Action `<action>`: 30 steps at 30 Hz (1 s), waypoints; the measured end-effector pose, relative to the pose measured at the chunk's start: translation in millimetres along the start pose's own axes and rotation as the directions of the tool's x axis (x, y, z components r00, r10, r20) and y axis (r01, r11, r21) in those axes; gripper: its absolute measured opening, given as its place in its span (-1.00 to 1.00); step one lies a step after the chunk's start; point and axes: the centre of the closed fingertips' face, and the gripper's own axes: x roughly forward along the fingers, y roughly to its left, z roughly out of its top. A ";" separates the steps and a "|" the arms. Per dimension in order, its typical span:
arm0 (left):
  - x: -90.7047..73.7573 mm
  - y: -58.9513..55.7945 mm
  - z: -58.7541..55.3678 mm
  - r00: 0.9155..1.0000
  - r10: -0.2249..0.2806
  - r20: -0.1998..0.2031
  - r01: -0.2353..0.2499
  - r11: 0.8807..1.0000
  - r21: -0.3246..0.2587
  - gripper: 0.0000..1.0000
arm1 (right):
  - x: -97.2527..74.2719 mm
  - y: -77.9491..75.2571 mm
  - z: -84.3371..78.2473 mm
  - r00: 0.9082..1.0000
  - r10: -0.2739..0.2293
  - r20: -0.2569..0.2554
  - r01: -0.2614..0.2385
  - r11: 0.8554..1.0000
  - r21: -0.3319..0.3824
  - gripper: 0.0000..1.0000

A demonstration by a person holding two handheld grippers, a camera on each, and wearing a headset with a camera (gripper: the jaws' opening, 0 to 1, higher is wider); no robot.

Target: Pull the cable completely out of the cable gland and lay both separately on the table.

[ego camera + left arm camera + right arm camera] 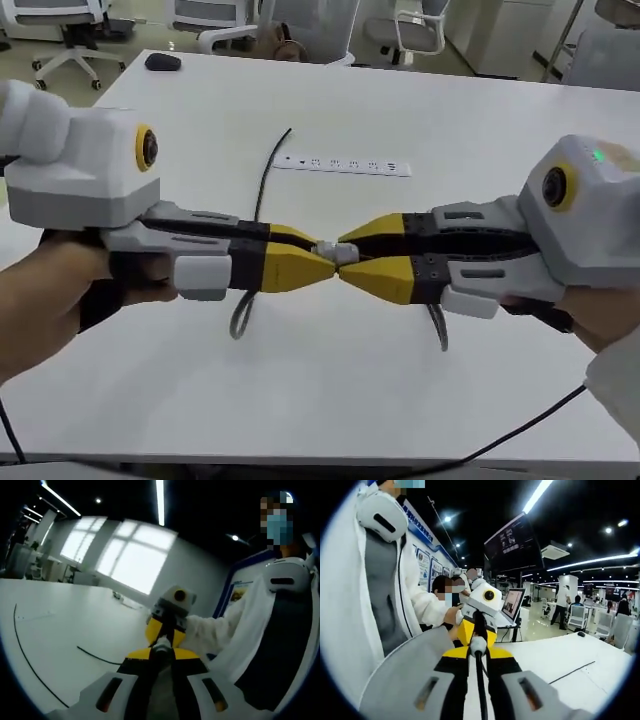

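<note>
Over the middle of the white table (470,120) my two grippers meet tip to tip. A small white cable gland (327,248) sits between them. My left gripper (326,262) comes from the left and is shut on the gland (161,647). My right gripper (345,264) comes from the right, shut on the black cable (480,680), which runs back between its jaws from the gland (478,645). The cable (262,185) trails off to the far side of the table. It hangs in a loop under the left gripper, and one end pokes out under the right.
A white power strip (345,165) lies beyond the grippers and a black mouse (163,62) sits at the far left edge. Office chairs stand behind the table. Another thin black cord (520,428) crosses the near right corner. A person in white stands close behind.
</note>
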 end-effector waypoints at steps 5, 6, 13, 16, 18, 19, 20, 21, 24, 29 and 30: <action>-2.7 0.1 5.5 0.999 0.045 0.021 -0.048 0.981 0.186 -0.69 | -10.1 -17.5 8.3 0.997 -0.034 0.073 0.010 0.951 0.308 -0.42; -3.2 -1.9 6.3 0.998 0.050 0.022 -0.054 0.967 0.247 -0.69 | -13.4 -16.3 13.4 0.994 -0.018 0.108 -0.022 0.933 0.360 -0.47; 1.3 -9.4 7.9 0.998 0.063 0.026 -0.068 0.911 0.407 -0.69 | -12.1 -10.0 9.0 0.995 0.009 0.102 -0.053 0.898 0.437 -0.63; 3.0 -9.4 8.8 0.997 0.065 0.029 -0.071 0.905 0.419 -0.69 | -9.1 -6.5 6.7 0.995 0.019 0.094 -0.059 0.895 0.443 -0.64; 3.6 -9.4 9.2 0.998 0.061 0.027 -0.067 0.906 0.419 -0.69 | -8.8 -5.1 5.6 0.995 0.027 0.092 -0.065 0.894 0.444 -0.70; 3.9 -9.1 9.4 0.998 0.062 0.026 -0.067 0.905 0.420 -0.69 | -8.7 -4.1 6.4 0.995 0.030 0.096 -0.070 0.895 0.442 -0.74; 3.9 -9.1 9.2 0.998 0.064 0.024 -0.068 0.903 0.425 -0.69 | -8.5 -4.5 6.9 0.995 0.028 0.099 -0.069 0.894 0.444 -0.75; 3.8 -9.0 9.6 0.998 0.064 0.025 -0.069 0.902 0.425 -0.69 | -8.4 -4.4 6.9 0.995 0.030 0.099 -0.071 0.893 0.445 -0.75; 3.8 -8.2 9.1 0.997 0.069 0.020 -0.071 0.901 0.427 -0.69 | -8.2 -4.1 5.8 0.995 0.031 0.091 -0.068 0.895 0.441 -0.75; 3.2 -7.4 12.3 0.997 0.069 0.036 -0.078 0.912 0.404 -0.69 | -8.1 -4.1 9.1 0.996 0.022 0.089 -0.057 0.905 0.421 -0.76; 3.3 -6.4 12.7 0.997 0.071 0.035 -0.079 0.915 0.396 -0.69 | -8.1 -4.9 9.3 0.997 0.017 0.078 -0.045 0.921 0.386 -0.77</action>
